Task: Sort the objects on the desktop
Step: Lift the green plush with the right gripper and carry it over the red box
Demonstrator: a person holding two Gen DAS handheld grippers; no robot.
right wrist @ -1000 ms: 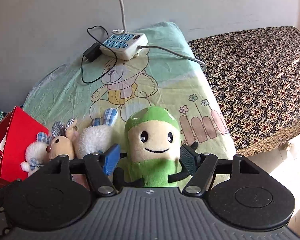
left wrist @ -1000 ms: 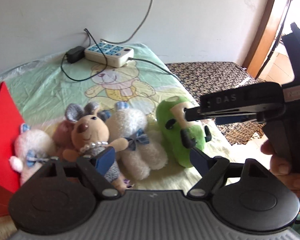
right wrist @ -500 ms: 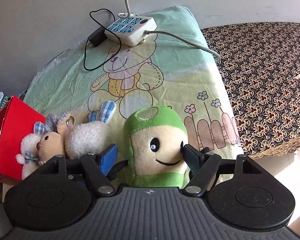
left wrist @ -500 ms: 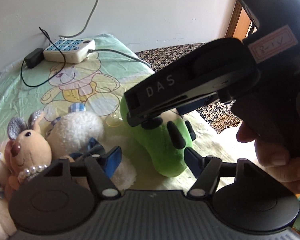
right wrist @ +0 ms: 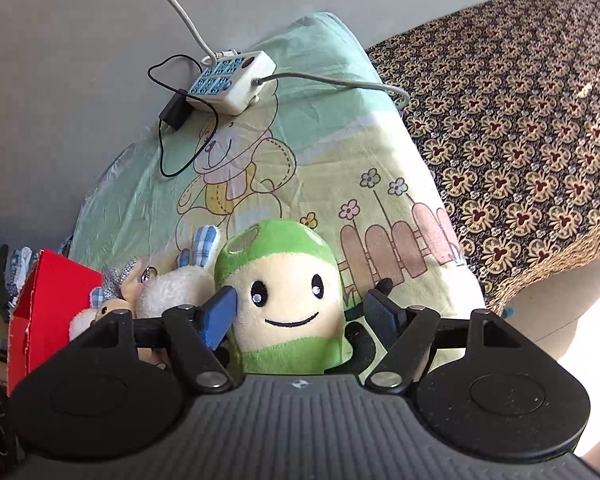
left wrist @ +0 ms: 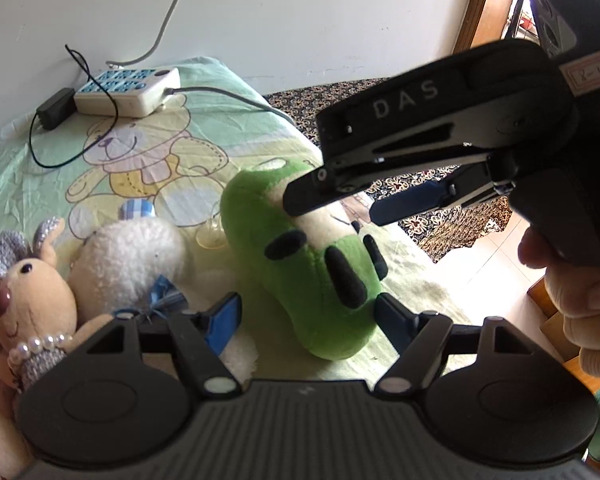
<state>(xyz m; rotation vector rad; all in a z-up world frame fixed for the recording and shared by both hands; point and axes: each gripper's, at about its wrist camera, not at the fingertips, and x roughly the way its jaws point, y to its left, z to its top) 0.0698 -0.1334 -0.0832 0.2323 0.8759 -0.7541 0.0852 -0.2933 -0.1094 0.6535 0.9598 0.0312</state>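
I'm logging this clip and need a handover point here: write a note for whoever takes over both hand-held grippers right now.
Right hand-held gripper: open, fingers either side of the green plush doll's face, not closed on it.
Left hand-held gripper: open, empty, near the doll's lower end.
White plush sheep and tan plush mouse lie beside the doll on the bear-print sheet; red box at the left.
Done: no toy visibly in the box.
Left: grasp the doll, then sort the rest.

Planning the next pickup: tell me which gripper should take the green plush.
Right. The right gripper is open with its jaws already either side of the green plush face; the left gripper sits lower by its body.
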